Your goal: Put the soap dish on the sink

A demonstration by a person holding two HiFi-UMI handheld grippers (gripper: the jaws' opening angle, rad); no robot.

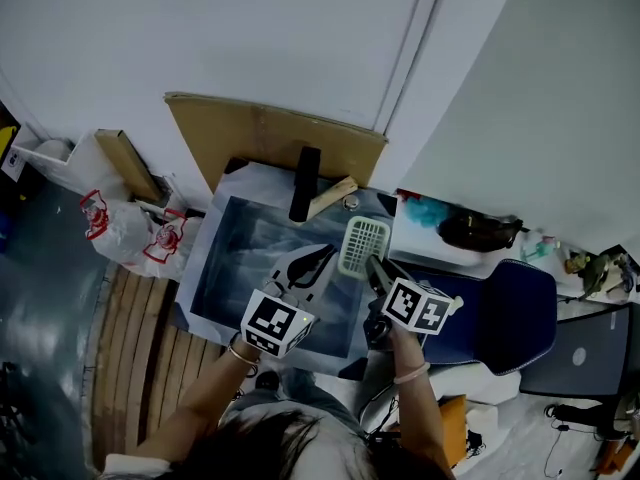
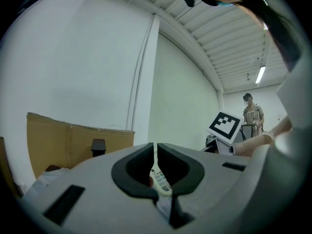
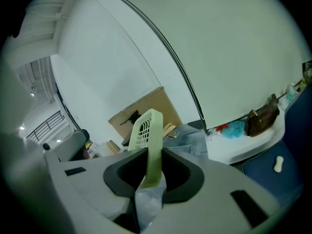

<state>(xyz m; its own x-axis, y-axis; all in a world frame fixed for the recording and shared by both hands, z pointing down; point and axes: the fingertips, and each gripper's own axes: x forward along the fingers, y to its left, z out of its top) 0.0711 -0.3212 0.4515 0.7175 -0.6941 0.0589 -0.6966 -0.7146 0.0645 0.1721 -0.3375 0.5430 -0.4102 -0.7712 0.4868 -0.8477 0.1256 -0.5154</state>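
A white wall backs the corner, with a sheet of cardboard (image 1: 270,138) leaning against it. Below it sits the steel sink (image 1: 235,258), its black faucet (image 1: 304,182) at the far rim.

The pale green soap dish (image 1: 363,245) hangs over the sink's right edge. It is not set down; the right gripper (image 1: 372,266) holds it, jaws clamped narrow on one short end. In the right gripper view the dish (image 3: 146,128) stands on edge, its long axis running away from the jaws toward the wall and faucet.

The basin lies below and to the left of the dish, and the far rim lies straight ahead. Whether the ledge beside the faucet is bare is hard to tell.

The left gripper (image 1: 310,265) hovers over the basin, jaws together on nothing. So the placing falls to the right hand, which is nearer.
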